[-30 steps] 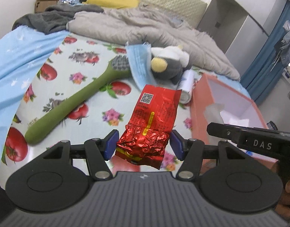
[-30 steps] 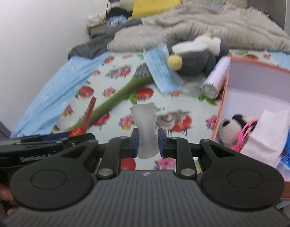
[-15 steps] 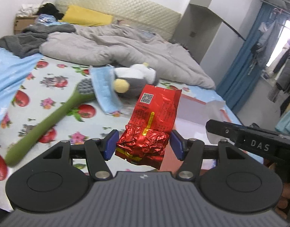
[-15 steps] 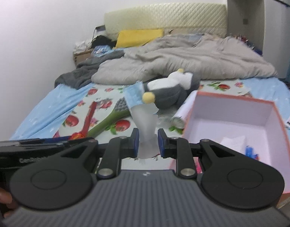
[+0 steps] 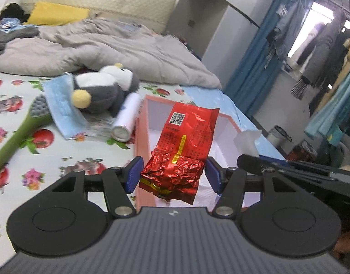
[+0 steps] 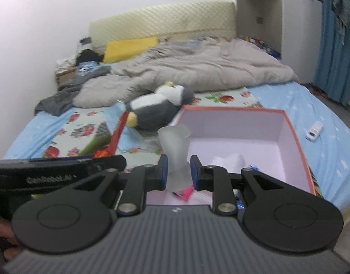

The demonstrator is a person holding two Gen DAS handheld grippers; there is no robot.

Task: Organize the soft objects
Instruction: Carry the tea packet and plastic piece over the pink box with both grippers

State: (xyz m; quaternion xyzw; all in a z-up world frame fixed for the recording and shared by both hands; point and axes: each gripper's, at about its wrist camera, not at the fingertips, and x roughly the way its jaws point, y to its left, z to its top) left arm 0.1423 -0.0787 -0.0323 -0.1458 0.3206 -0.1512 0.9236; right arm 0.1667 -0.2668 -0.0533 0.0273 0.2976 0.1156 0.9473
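My left gripper [image 5: 173,174] is shut on a crumpled red foil packet [image 5: 186,141], which stands up over the near left corner of the pink box [image 5: 142,137]. My right gripper [image 6: 179,173] is shut on a frosted, translucent soft piece [image 6: 175,143], held above the near edge of the same box [image 6: 293,137]. That piece [image 5: 246,140] also shows in the left wrist view, to the right of the packet. A grey and white penguin plush [image 5: 102,91] lies on the fruit-print sheet left of the box, beside a blue face mask [image 5: 61,105].
A green long-handled brush [image 5: 19,132] and a white cylinder [image 5: 127,118] lie on the sheet left of the box. Inside the box are white tissue [image 6: 229,162] and a pink item [image 6: 185,193]. A grey duvet [image 6: 197,73] fills the far bed. A small white device [image 6: 314,130] lies at the right.
Both grippers have moved right and up with their loads, from over the sheet to over the pink box. The brush and mask have slid toward the left of both views.
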